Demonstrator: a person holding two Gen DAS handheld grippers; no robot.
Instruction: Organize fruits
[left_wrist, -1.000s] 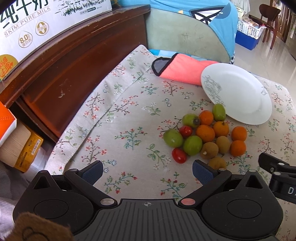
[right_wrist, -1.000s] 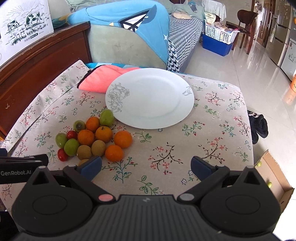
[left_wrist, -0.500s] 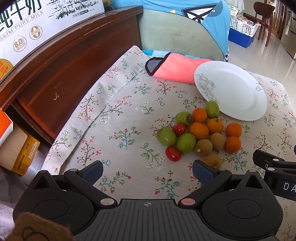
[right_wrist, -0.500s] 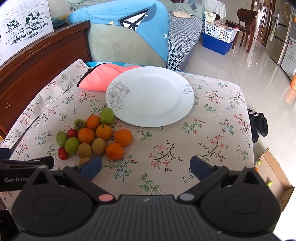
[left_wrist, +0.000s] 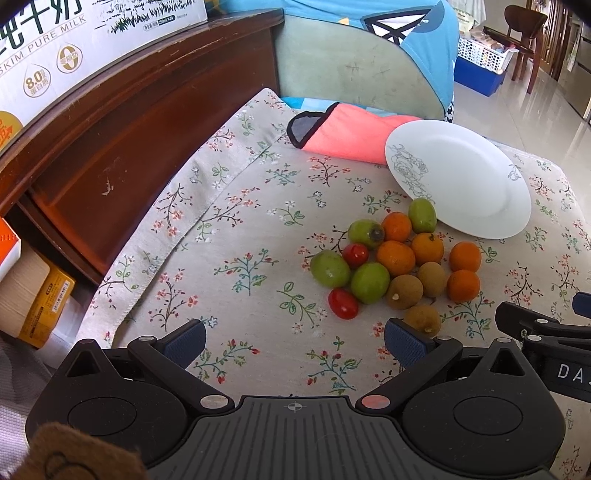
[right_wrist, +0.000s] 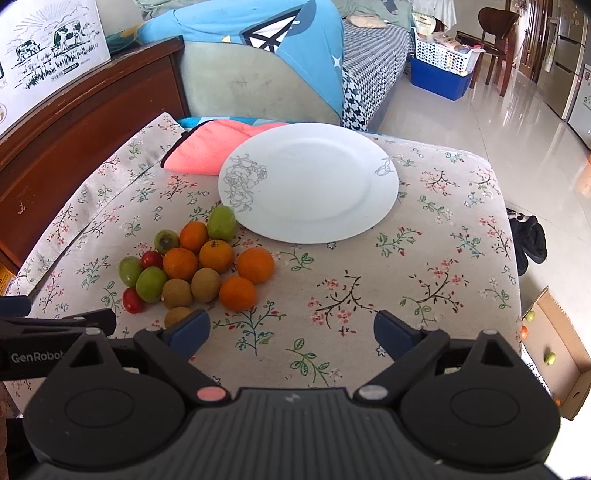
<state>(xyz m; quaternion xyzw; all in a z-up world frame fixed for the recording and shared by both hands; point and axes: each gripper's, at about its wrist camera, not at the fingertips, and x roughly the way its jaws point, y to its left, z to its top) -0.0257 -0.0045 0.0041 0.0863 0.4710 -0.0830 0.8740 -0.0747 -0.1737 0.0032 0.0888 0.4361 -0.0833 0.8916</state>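
Observation:
A heap of small fruits (left_wrist: 395, 258) lies on the flowered cloth: oranges (right_wrist: 255, 264), green fruits (right_wrist: 221, 222), brown kiwis (right_wrist: 205, 283) and red tomatoes (left_wrist: 343, 303). An empty white plate (right_wrist: 314, 177) with a grey flower print sits just beyond the heap; it also shows in the left wrist view (left_wrist: 461, 177). My left gripper (left_wrist: 295, 341) is open and empty, near the front edge, left of the heap. My right gripper (right_wrist: 291, 328) is open and empty, just right of the heap and in front of the plate.
A pink cloth (left_wrist: 351, 134) lies behind the plate. A dark wooden board (left_wrist: 110, 140) with a milk carton box (left_wrist: 55, 48) on top runs along the left. A cushioned chair back (right_wrist: 258, 74) stands behind. A cardboard box (right_wrist: 554, 354) sits on the floor at right.
Both grippers drifted slightly; the left view shifted so the fruit heap sits a little more centred. Both jaws stay open and nothing was picked up.

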